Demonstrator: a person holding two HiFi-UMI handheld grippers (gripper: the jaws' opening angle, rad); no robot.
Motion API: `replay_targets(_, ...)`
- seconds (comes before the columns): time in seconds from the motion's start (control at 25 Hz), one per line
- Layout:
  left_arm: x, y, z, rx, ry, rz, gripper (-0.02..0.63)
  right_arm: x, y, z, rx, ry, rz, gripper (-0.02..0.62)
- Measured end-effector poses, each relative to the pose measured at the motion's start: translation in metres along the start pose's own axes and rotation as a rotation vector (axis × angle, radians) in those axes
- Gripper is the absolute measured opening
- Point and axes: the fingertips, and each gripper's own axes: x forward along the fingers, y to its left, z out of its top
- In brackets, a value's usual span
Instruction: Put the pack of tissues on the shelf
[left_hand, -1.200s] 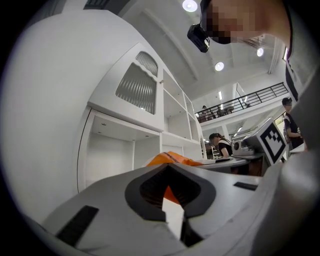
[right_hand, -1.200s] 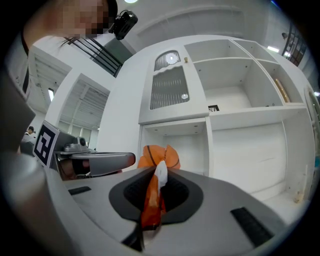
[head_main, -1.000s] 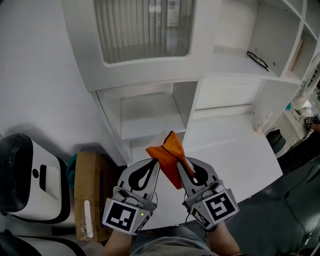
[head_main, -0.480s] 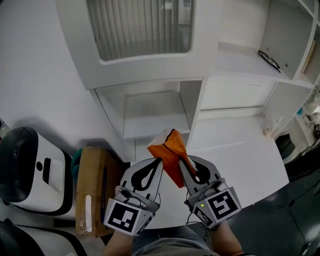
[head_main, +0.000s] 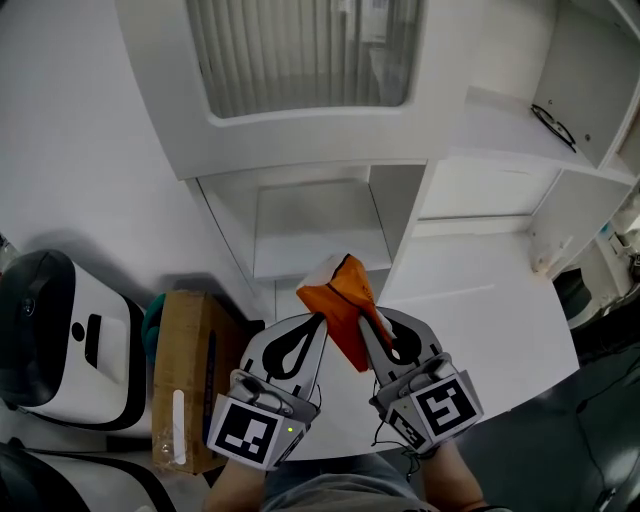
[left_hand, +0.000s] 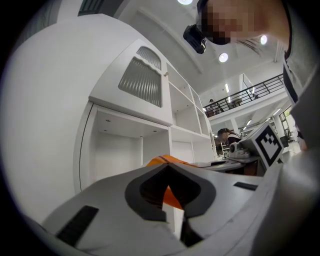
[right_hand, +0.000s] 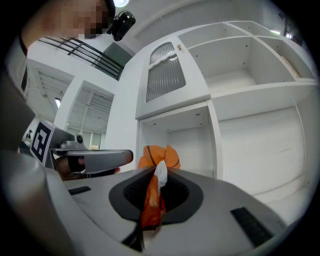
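The pack of tissues is orange with a white end, and it is crumpled where it is pinched. My right gripper is shut on it and holds it up in front of the white cabinet. In the right gripper view the pack stands upright between the jaws of the right gripper. My left gripper sits close on the pack's left with its jaws together and nothing between them. From the left gripper view the pack shows just beyond the left gripper. An open shelf compartment lies straight ahead.
A cardboard box and a white-and-black appliance stand at the lower left. A white tabletop runs to the right under more shelves, one with glasses on it. A louvred door is above the compartment.
Both grippers and the pack keep the same hold and place in the picture. The head view has drifted, so the cabinet now sits a little further right.
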Motion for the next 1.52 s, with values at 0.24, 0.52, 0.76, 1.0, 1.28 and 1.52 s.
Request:
replay_targets(0.24, 0.003, 0.014, 0.002, 0.001, -0.022, -0.023, 0.031, 0.015, -0.001, 0.004, -0.017, 0.006, -0.024, 0.038)
replay_targets(0.52, 0.003, 0.025, -0.007, -0.035, 0.033, -0.058, 0.031, 0.033, -0.006, 0.008, -0.043, 0.019, -0.059, 0.038)
replay_targets(0.76, 0.004, 0.037, -0.009, -0.046, 0.031, -0.075, 0.031, 0.046, -0.014, 0.012, -0.066, 0.029, -0.096, 0.038)
replay_targets(1.0, 0.006, 0.047, -0.013, -0.06, 0.03, -0.095, 0.031, 0.057, -0.022, 0.018, -0.09, 0.032, -0.135, 0.038)
replay_targets(1.28, 0.005, 0.057, -0.021, -0.075, 0.04, -0.13, 0.031, 0.065, -0.027, 0.019, -0.103, 0.041, -0.183, 0.038)
replay_targets(1.52, 0.007, 0.066, -0.026, -0.087, 0.044, -0.171, 0.031, 0.074, -0.028, 0.019, -0.116, 0.056, -0.227, 0.038)
